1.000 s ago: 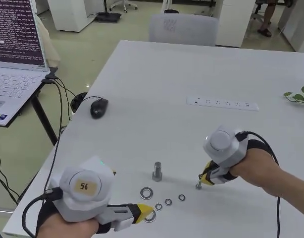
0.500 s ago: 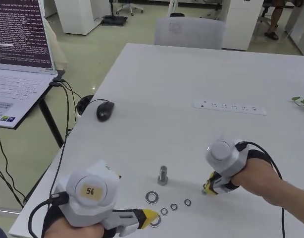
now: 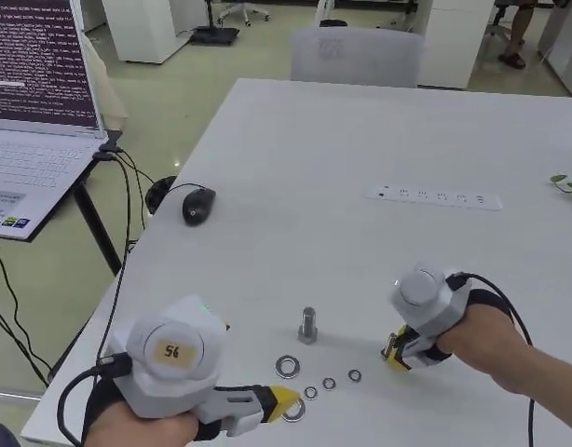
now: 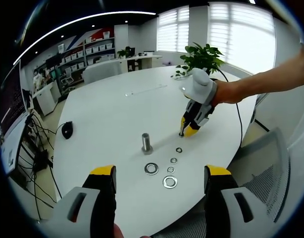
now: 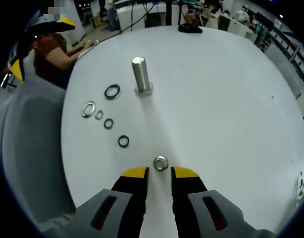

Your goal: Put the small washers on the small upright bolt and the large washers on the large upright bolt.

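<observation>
My left gripper hung wide open and empty right at a large washer lying flat by the near edge of the table, way closer than the right gripper, barely parted, empty, nosed up to the small bolt.

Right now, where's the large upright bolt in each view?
Head view: large bolt low in the picture, near the middle.
Left gripper view: large bolt near the centre.
Right gripper view: large bolt upper left of centre.
Shared landmark: the large washer nearest its base.
</observation>
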`<state>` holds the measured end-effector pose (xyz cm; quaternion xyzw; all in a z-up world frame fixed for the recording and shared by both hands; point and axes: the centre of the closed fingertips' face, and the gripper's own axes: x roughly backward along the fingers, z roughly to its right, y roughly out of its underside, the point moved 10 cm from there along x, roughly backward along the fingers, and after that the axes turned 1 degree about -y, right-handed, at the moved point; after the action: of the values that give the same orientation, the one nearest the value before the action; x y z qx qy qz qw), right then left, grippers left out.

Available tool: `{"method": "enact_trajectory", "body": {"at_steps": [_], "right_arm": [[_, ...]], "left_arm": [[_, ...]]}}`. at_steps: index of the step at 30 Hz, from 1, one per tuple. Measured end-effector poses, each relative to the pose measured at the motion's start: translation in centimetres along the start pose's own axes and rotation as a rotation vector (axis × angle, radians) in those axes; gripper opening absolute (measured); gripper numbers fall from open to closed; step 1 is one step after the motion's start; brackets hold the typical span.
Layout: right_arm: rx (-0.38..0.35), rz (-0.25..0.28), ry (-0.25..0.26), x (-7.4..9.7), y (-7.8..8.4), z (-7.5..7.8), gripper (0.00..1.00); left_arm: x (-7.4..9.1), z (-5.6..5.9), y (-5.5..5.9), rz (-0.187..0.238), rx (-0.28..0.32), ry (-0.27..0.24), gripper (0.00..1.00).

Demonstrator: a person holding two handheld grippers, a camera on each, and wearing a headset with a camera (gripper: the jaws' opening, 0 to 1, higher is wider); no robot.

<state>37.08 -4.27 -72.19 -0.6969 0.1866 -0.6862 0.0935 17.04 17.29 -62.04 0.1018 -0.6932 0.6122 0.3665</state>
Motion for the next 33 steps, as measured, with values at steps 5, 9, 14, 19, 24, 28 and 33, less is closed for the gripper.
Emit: {"method": "enact_trajectory", "body": {"at_steps": [5, 9, 14, 19, 24, 28, 33], "right_arm": [[-0.029, -0.005, 0.008, 0.6, 1.7, -0.2, 0.19], [-0.052, -0.034, -0.063, 0.7, 3.3, -1.4, 0.18], [0.029, -0.01, -0.086, 0.3, 3.3, -3.7, 0.18], [0.074, 0.021, -0.075, -0.4, 1.9, -4.8, 0.18], [0.098, 0.052, -0.058, -1.2, 0.5, -5.1, 0.19], [0.112, 0.075, -0.053, -1.9, -0.9, -5.3, 0.18], [0.131, 0.085, -0.04, -2.6, -2.4, -5.0, 0.18]], "left_arm": [[0.0, 0.1, 0.0, 0.001, 0.002, 0.0, 0.72], [-0.1, 0.2, 0.0, 0.001, 0.003, 0.002, 0.72], [-0.2, 0.6, 0.0, 0.0, 0.003, 0.008, 0.72], [0.0, 1.1, -0.1, 0.001, 0.001, 0.01, 0.72], [0.1, 1.1, 0.0, 0.006, 0.012, 0.0, 0.72], [0.2, 1.1, -0.1, 0.01, 0.018, -0.007, 0.72], [0.6, 1.1, 0.0, 0.014, 0.025, -0.022, 0.72]]}}
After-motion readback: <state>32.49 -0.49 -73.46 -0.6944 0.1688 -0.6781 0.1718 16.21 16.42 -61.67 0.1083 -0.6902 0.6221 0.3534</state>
